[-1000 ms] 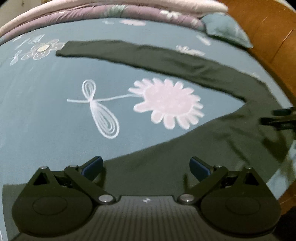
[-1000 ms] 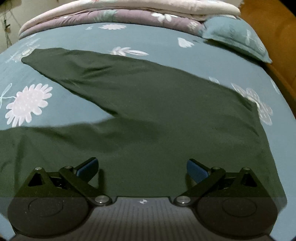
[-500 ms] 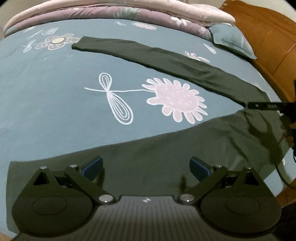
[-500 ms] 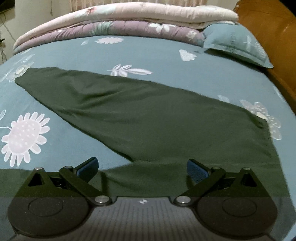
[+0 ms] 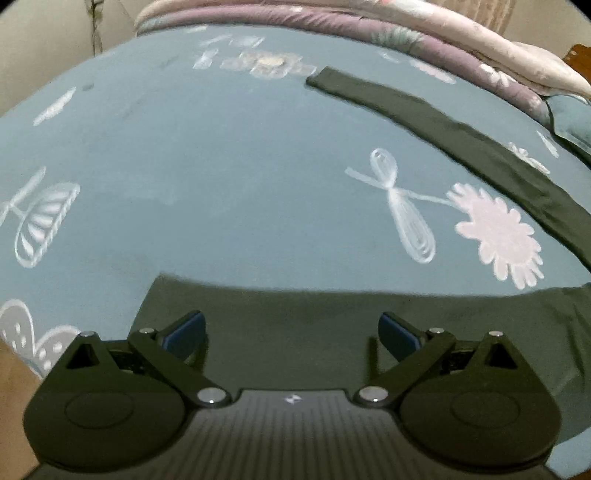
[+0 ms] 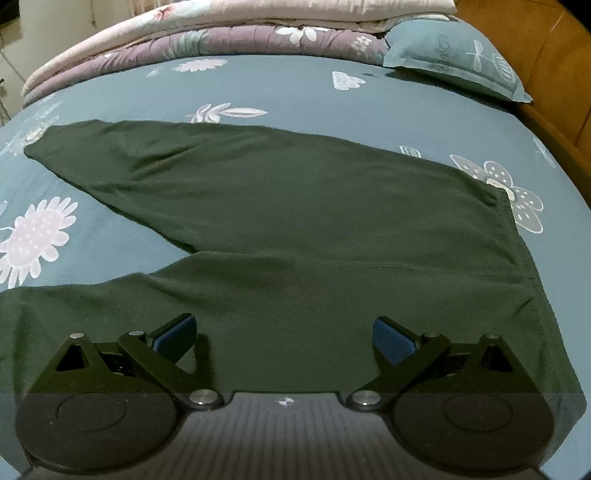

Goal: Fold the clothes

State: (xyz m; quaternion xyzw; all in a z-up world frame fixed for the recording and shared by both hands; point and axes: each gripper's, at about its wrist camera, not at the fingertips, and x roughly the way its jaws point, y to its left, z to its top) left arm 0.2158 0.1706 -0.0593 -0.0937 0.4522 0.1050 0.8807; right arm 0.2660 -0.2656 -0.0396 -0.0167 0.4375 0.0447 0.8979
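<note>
A pair of dark green trousers [image 6: 314,229] lies flat on a blue floral bedsheet [image 6: 280,88], legs spread in a V. In the right wrist view the waistband [image 6: 517,251] is at the right and both legs run off to the left. My right gripper [image 6: 283,339] is open, low over the near side of the trousers by the seat. In the left wrist view the near leg [image 5: 295,317] ends at a cuff [image 5: 155,295] and the far leg [image 5: 443,125] stretches across the upper right. My left gripper [image 5: 291,332] is open just above the near leg by its cuff.
Folded quilts [image 6: 221,33] are stacked at the far end of the bed, with a blue pillow [image 6: 454,55] at the right. A wooden bed frame [image 6: 546,74] borders the right side. Bare bedsheet [image 5: 184,166] spreads out to the left of the trousers.
My left gripper has swung left along the near leg to its cuff end. The right gripper's view has pulled back, now taking in the crotch and both legs. Both stayed open.
</note>
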